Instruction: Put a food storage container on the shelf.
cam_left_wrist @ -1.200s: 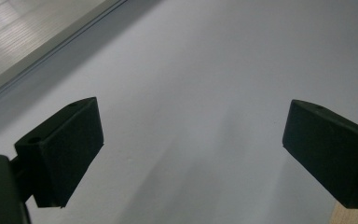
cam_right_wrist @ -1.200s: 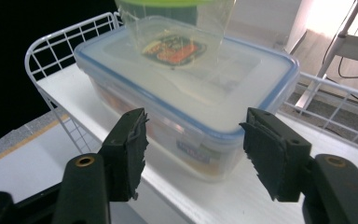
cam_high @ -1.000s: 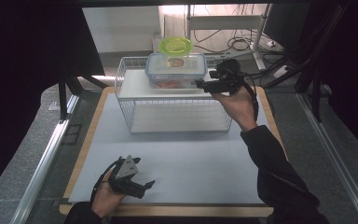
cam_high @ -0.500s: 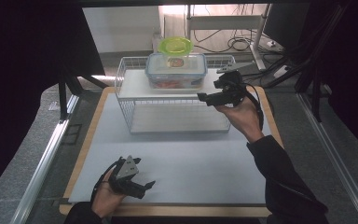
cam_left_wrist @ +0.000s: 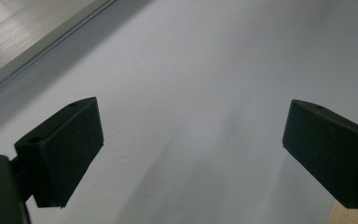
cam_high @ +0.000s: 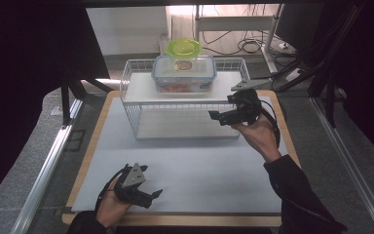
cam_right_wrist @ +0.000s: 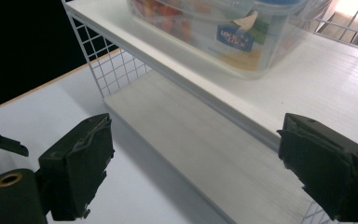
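A clear plastic food container (cam_high: 184, 73) with a blue-rimmed lid stands on the top shelf of a white wire rack (cam_high: 131, 105). In the right gripper view the container (cam_right_wrist: 223, 32) sits ahead on the upper shelf (cam_right_wrist: 335, 84), with the lower shelf (cam_right_wrist: 205, 140) below it. My right gripper (cam_high: 219, 118) is open in the air at the rack's front right, apart from the container, with nothing between its jaws (cam_right_wrist: 196, 158). My left gripper (cam_high: 152, 197) rests open low over the white mat near the front edge, empty (cam_left_wrist: 191, 149).
A round container with a green lid (cam_high: 183, 47) stands behind the rack. The white mat (cam_high: 199, 170) lies on a wooden-edged table (cam_high: 286, 131). Metal rails run along both sides of the table, and cables lie on the floor at the back.
My right gripper has drawn back from the container's right end toward the person and lower, to the rack's front right. The left gripper has stayed put.
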Tool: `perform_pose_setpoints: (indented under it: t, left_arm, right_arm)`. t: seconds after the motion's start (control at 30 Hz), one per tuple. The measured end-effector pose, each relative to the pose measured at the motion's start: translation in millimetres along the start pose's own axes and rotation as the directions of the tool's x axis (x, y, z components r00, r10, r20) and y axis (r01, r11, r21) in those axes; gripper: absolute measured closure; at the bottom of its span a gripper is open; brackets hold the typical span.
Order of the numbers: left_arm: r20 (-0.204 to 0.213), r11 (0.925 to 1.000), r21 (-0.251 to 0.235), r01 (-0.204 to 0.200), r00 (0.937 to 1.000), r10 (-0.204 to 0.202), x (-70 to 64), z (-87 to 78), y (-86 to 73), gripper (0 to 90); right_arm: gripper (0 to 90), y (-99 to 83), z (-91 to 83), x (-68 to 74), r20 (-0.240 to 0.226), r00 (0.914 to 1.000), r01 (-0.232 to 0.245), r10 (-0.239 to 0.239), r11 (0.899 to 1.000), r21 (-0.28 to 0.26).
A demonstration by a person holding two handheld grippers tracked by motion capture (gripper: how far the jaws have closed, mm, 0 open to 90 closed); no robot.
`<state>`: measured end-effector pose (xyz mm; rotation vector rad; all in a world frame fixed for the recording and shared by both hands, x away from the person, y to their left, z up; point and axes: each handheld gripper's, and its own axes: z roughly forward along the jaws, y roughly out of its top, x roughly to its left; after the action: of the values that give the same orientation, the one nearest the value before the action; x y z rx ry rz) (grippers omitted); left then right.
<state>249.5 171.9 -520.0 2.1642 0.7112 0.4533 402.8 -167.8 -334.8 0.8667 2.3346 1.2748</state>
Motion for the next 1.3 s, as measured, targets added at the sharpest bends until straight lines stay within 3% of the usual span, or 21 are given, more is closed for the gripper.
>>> perform_pose_setpoints:
  t: [0.17, 0.7, 1.3]
  left_arm:
    - [-0.002, 1.0000, -0.002, 0.002, 1.0000, -0.002, 0.2, -0.4, 0.1, 4.8]
    - [0.036, 0.9980, -0.048, 0.041, 0.9986, -0.039, 2.5, -3.1, 0.2, 3.1]
    - [0.030, 0.9987, -0.040, 0.030, 0.9991, -0.029, 2.0, -1.8, -0.2, 2.8]
  right_arm:
    - [7.9, -9.3, -3.3, 2.3, -0.019, 0.9998, -0.008, 0.008, 1.000, -0.008]
    - [1.5, -39.2, -3.7, 13.6, -0.005, 0.9998, 0.021, -0.021, 1.000, 0.017]
    - [0.6, -73.5, -1.0, 27.1, 0.010, 0.9987, 0.050, -0.050, 0.998, 0.038]
